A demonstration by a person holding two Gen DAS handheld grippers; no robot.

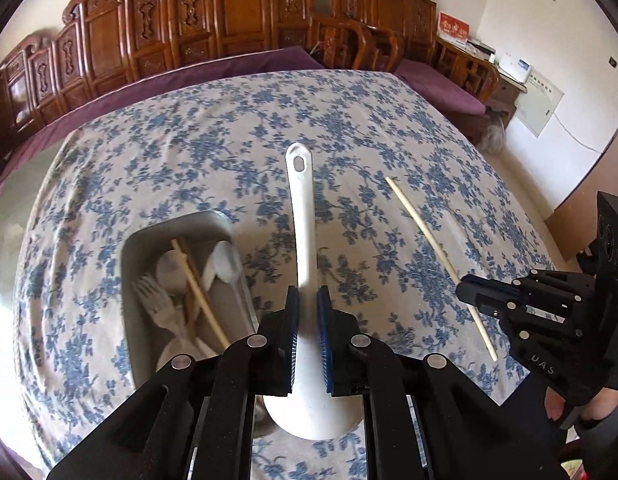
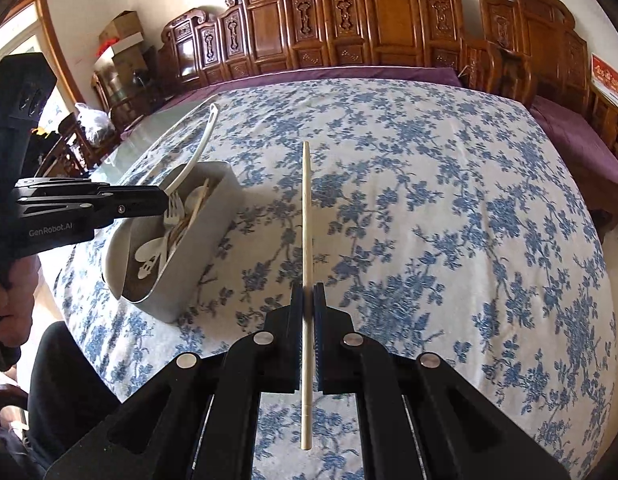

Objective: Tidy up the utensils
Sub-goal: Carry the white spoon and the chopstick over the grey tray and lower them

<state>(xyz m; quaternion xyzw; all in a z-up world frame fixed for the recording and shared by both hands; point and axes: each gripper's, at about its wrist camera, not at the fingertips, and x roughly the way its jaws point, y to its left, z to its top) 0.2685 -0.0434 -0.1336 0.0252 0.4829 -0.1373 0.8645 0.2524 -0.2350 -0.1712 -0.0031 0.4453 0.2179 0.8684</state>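
On the blue-flowered tablecloth [image 2: 449,184] stands a grey bin [image 2: 197,256] of forks and spoons, beside which the left gripper [image 1: 307,300] pinches a white ladle [image 1: 303,216] by its handle above the cloth and the right gripper [image 2: 308,296] clamps a single chopstick [image 2: 306,216] mid-length

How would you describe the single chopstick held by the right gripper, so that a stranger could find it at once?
Start at the blue floral tablecloth, right of the grey rectangular utensil bin. The right gripper pinches a pale wooden chopstick that points away over the cloth. Unlike the chopstick in the bin, it is out of the bin, and it is far thinner than the white plastic rice paddle in the left gripper.
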